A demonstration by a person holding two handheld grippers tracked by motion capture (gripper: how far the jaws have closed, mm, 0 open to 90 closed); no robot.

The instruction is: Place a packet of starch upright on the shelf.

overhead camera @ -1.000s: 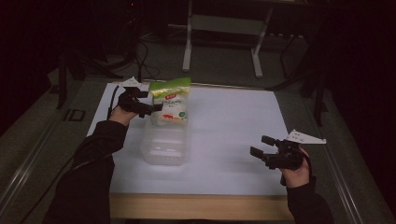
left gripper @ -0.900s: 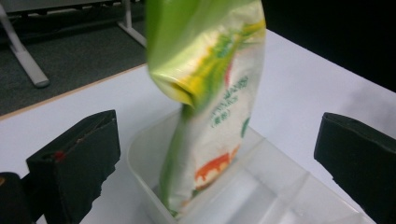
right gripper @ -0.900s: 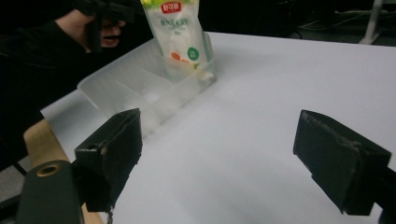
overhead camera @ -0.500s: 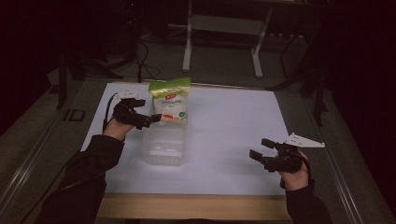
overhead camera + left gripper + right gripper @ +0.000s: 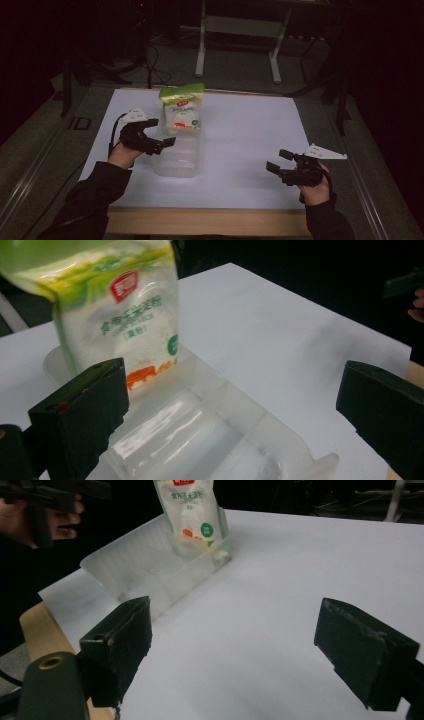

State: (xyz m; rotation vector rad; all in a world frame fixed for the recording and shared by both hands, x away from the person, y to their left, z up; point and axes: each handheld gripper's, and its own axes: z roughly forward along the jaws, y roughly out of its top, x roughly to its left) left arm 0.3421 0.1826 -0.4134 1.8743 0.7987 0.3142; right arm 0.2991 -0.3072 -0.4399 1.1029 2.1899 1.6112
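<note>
A white and green bag (image 5: pixel 182 108) stands upright at the far end of a clear plastic bin (image 5: pixel 176 159), which sits left of centre on a white sheet (image 5: pixel 240 135) covering the table. In the left gripper view the bag (image 5: pixel 120 315) carries a red logo near its top, a green and yellow band above it, a small green badge and orange artwork at its foot, and its base rests inside the bin's far compartment; a low divider crosses the bin (image 5: pixel 215 440) in front of it, and the near part of the bin lies bare. The left gripper (image 5: pixel 156 134) hovers at the bin's left edge, just beside the bag but not touching it; its jaws stand wide apart with nothing between them, and the bag and bin show through the gap in the left gripper view. The right gripper (image 5: pixel 281 161) is held low over the sheet near the table's front right, well apart from the bin, with its jaws also spread wide and empty. In the right gripper view the sheet (image 5: pixel 280 590) stretches out ahead, and the bin (image 5: pixel 150 570) lies farther off with the bag (image 5: pixel 189 515) upright at its far end, while the person's other hand (image 5: pixel 27 515) and its gripper show at the top left. The wooden edge of the table (image 5: pixel 205 221) runs along the front, below the sheet.
</note>
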